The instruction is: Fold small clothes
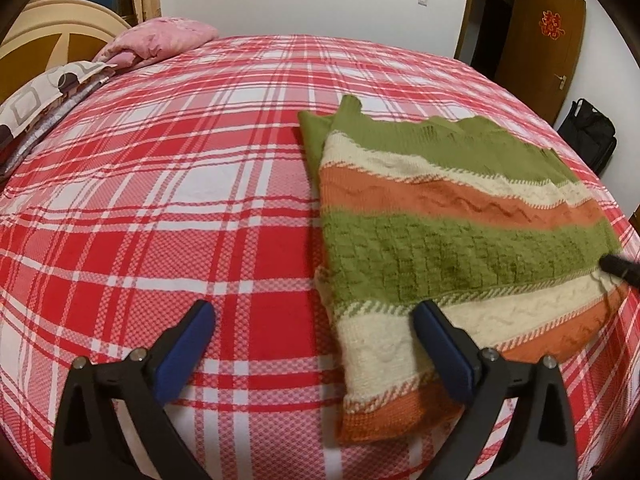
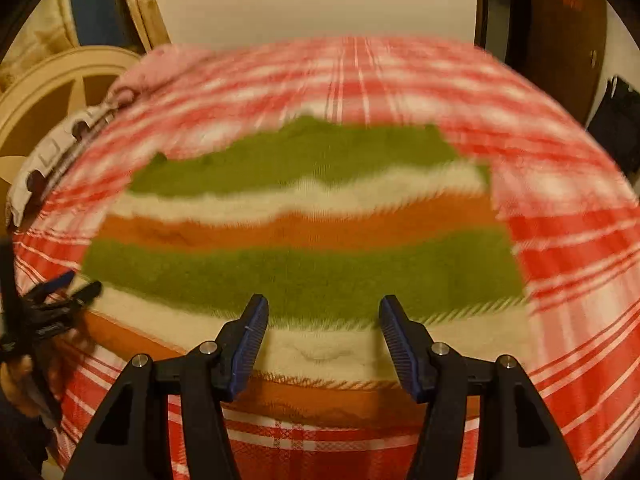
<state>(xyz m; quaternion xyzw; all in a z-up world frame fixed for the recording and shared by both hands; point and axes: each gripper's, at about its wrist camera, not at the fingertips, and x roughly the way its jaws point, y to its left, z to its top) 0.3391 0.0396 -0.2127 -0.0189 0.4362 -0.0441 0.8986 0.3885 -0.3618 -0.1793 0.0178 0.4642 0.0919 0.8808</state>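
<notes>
A bed (image 1: 160, 208) in a red-and-white plaid sheet is carrying a striped knitted sweater (image 1: 448, 240) lying flat, with a pink pillow (image 1: 160, 40) and patterned bedding (image 1: 40, 100) lying at its far edge.

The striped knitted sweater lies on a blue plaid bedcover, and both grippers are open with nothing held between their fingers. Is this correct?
Not quite: the bedcover is red and white plaid, not blue, as the left wrist view shows clearly. The rest holds: the striped sweater lies on it, and the left gripper and the right gripper are both open with nothing gripped.
</notes>
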